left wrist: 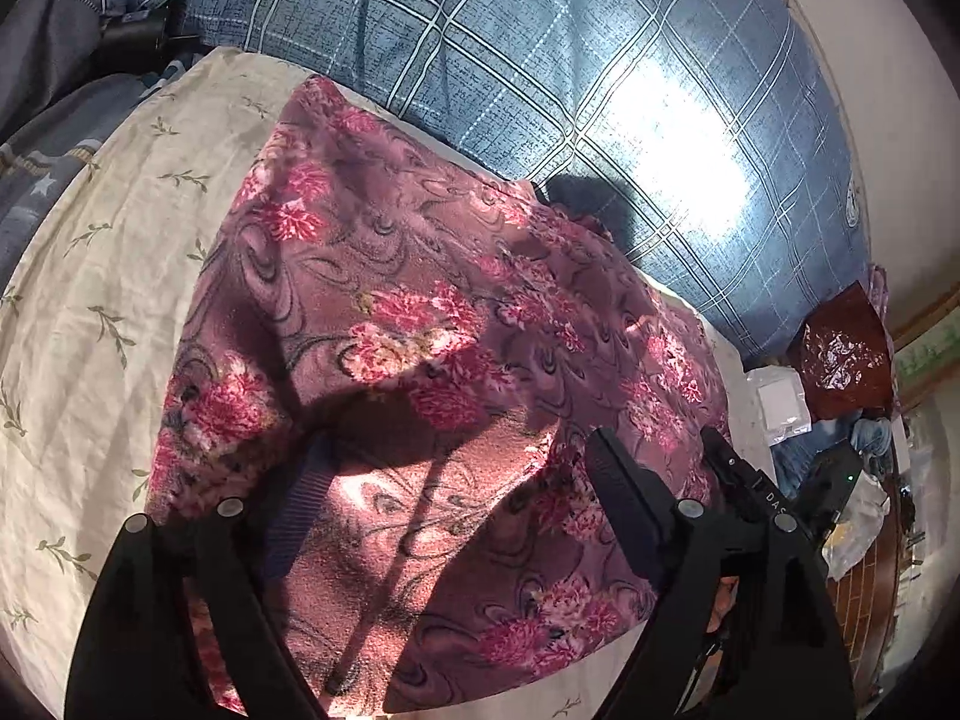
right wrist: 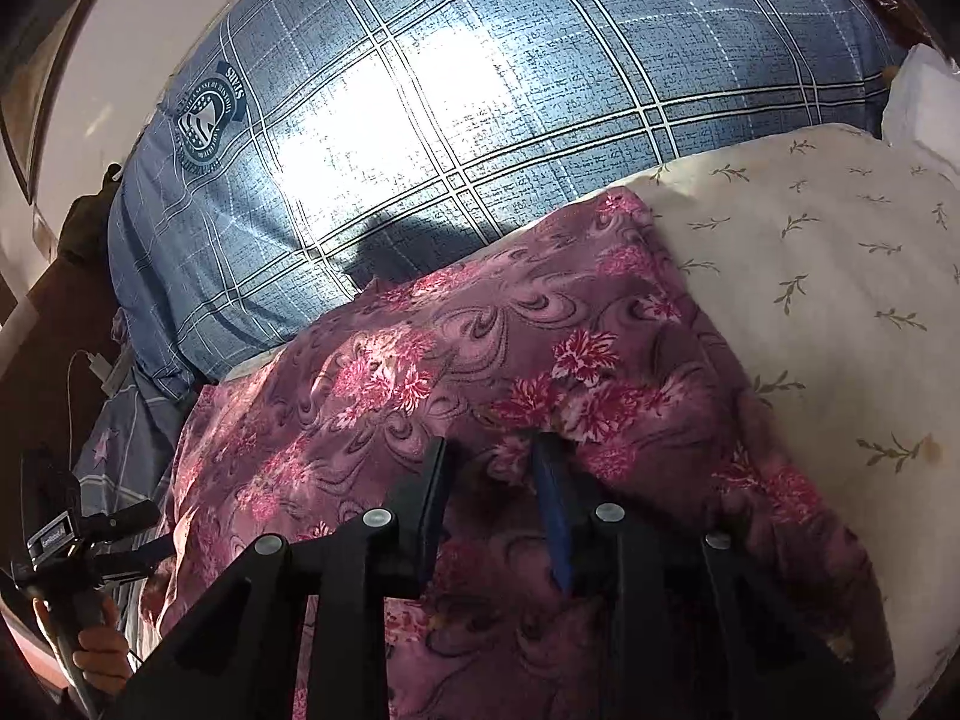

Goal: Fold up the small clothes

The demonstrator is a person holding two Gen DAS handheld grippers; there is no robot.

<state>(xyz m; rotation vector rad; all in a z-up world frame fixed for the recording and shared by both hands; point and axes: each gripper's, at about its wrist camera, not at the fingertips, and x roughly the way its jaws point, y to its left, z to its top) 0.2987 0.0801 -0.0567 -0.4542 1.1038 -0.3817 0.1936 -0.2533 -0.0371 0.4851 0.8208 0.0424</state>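
A purple fleece garment (left wrist: 420, 348) with pink flowers lies spread on a cream sheet with a leaf print (left wrist: 90, 312). It also shows in the right wrist view (right wrist: 480, 360). My left gripper (left wrist: 462, 450) is open wide, just above the garment's near part, with nothing between its fingers. My right gripper (right wrist: 492, 456) is open, its fingers (right wrist: 432, 498) pressed down into the cloth near a raised fold, without pinching it. The left gripper also appears at the lower left of the right wrist view (right wrist: 78, 540), held by a hand.
A blue plaid pillow (left wrist: 540, 60) lies behind the garment, also in the right wrist view (right wrist: 480, 90). A dark red bag (left wrist: 840, 354) and clutter sit at the right edge of the bed. A white pillow corner (right wrist: 918, 96) shows at the far right.
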